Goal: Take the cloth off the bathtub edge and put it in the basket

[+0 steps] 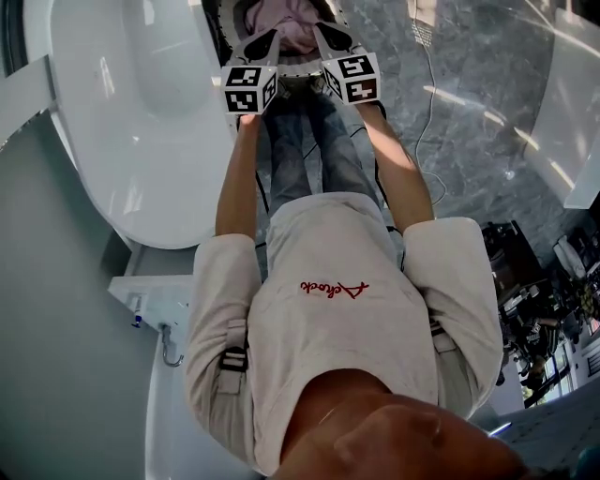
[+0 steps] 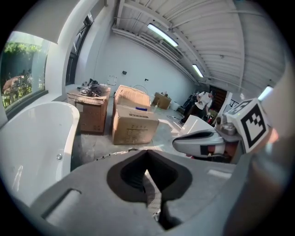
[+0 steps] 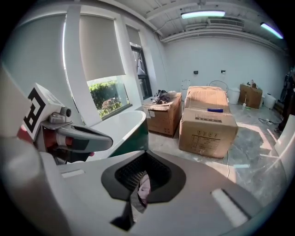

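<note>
The jaws of the right gripper (image 3: 144, 160) are closed on the cloth (image 3: 142, 190), of which a pink and white fold is pinched between the pads. The left gripper (image 2: 146, 156) is likewise clamped, with a pale strip caught in its seam. From the head view, the cloth (image 1: 286, 26) is seen bunched between both tips, over the basket (image 1: 340, 17), beside the bathtub (image 1: 141, 150).

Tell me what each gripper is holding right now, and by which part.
Left gripper: shut on nothing. Right gripper: shut; pink cloth shows in its jaw gap, but pinched or merely lying below cannot be told.
</note>
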The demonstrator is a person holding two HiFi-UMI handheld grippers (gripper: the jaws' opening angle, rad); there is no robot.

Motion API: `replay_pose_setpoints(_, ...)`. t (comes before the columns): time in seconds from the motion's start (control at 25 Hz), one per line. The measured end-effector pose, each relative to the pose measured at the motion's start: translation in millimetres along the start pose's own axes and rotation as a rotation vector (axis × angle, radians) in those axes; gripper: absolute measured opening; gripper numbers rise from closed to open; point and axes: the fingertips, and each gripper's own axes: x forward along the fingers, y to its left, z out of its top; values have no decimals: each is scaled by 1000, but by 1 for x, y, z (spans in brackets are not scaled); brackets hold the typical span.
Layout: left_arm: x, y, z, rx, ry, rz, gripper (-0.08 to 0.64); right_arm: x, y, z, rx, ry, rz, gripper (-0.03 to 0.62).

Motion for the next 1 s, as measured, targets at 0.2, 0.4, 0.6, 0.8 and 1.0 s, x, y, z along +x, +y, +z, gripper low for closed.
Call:
replay_pose_setpoints(0.2, -30, -18, 56, 50, -82, 19, 0, -42, 0, 58, -7, -134, -10, 5)
replay_pose_setpoints(0.4, -73, -44, 111, 115, -194, 20, 0, -94, 4, 117, -35, -274, -17, 5)
replay_pose_setpoints(0.6, -120, -66, 159, 159, -292, 33, 0, -147, 14, 161, -74, -381, -12, 5)
replay_pose_setpoints(0.8, -157, -90, 204, 228, -381, 32, 0, -189, 19, 196, -109, -467, -25, 5)
replay_pose_setpoints(1.0, -183, -103, 243, 273, -471, 27, 0, -212, 25, 231, -165, -539, -35, 5)
